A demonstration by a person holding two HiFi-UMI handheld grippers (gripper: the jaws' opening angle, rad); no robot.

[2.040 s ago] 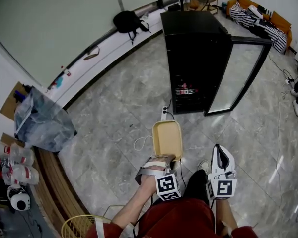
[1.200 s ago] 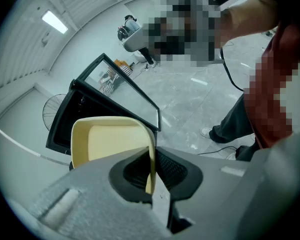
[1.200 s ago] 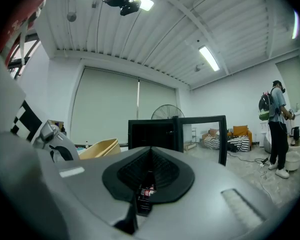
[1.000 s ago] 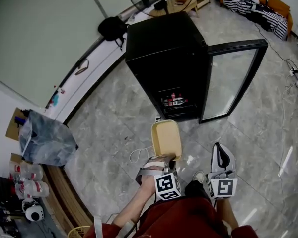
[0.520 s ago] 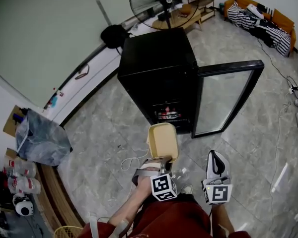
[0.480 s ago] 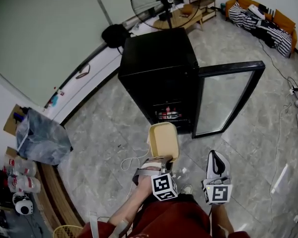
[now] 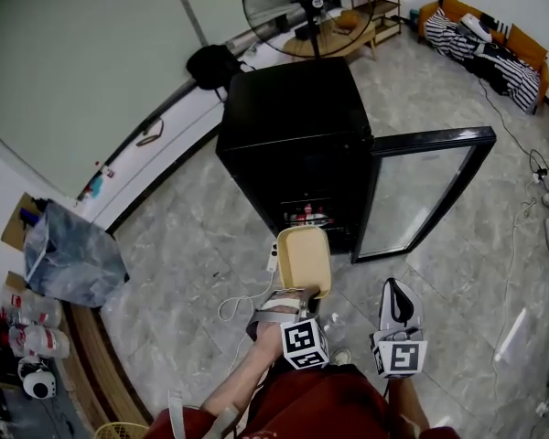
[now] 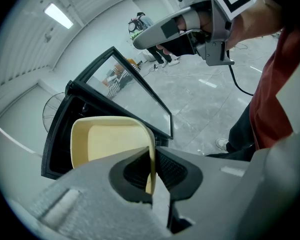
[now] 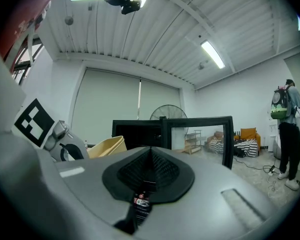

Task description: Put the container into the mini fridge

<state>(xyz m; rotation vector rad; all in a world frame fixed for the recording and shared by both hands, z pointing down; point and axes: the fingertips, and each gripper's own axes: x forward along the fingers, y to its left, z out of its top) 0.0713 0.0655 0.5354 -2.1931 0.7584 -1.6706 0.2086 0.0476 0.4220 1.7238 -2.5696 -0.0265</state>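
Observation:
A cream, shallow container (image 7: 302, 258) sticks out forward from my left gripper (image 7: 293, 293), whose jaws are shut on its near rim. In the left gripper view the container (image 8: 109, 140) has its thin edge pinched between the pads. It hangs just in front of the black mini fridge (image 7: 291, 135), low by the open front, and does not touch it. The glass door (image 7: 424, 188) swings out to the right. My right gripper (image 7: 394, 286) hovers beside the left one, shut and empty. From the right gripper (image 9: 150, 154) I see the container (image 9: 106, 146) and the fridge (image 9: 137, 130) ahead.
Bottles (image 7: 307, 215) stand on a low shelf inside the fridge. A white cable and power strip (image 7: 241, 296) lie on the floor below the container. A standing fan (image 7: 309, 3) is behind the fridge. A grey bag (image 7: 69, 256) sits far left. A person (image 9: 285, 129) stands at the right.
The fridge has grown larger and nearer in the head view as I walked up to it. The container stays gripped in the left gripper, and the right gripper keeps its place beside it.

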